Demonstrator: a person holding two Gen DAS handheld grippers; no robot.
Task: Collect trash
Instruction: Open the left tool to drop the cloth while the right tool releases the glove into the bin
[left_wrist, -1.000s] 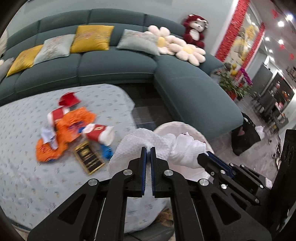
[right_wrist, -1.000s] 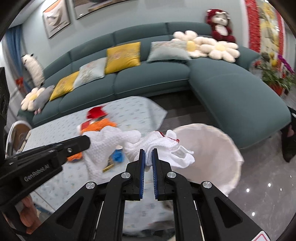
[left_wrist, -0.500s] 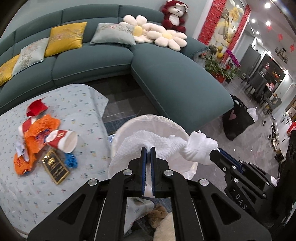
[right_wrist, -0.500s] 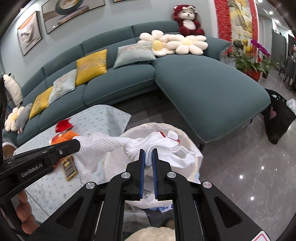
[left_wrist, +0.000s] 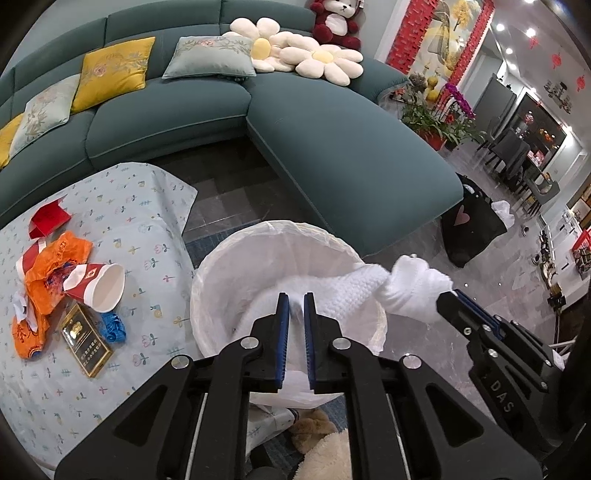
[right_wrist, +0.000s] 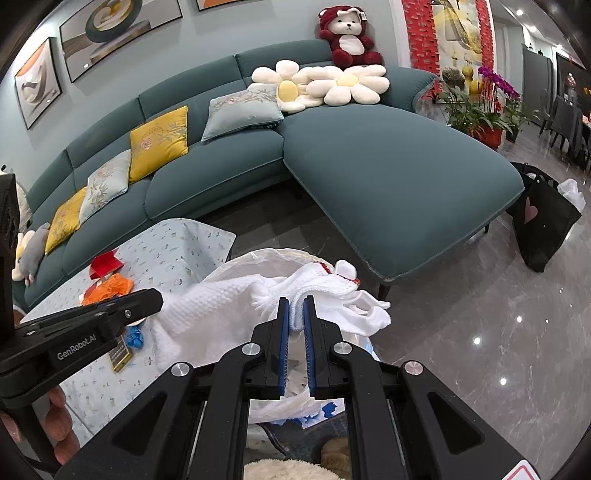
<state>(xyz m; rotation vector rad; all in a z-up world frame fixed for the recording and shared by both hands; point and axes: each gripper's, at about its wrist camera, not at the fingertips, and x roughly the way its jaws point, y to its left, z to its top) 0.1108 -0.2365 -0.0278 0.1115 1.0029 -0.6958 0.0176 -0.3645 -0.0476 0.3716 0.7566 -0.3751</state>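
We've got the white knitted cloth (left_wrist: 354, 291) stretched between both grippers, right above the white-lined bin (left_wrist: 236, 254) that stands on the floor beside the table (left_wrist: 122, 206). Our left gripper (left_wrist: 293, 299) is letting go: its jaws are opening now, with the cloth's near end between them, and that end sags into the bin's mouth. Our right gripper (right_wrist: 293, 302) is clamped on the bunched far end of the cloth, jaws nearly together, holding it over the bin's rim. So this piece is nearly in, we'd say, but not dropped yet. Plenty is left on the table: the orange plastic bag (left_wrist: 48, 266), the red-and-white paper cup (left_wrist: 99, 286) lying on its side, a red paper scrap (left_wrist: 48, 221), a crumpled blue bit (left_wrist: 112, 326) and a small gold box (left_wrist: 86, 345). By our reckoning the collecting is only partly done.
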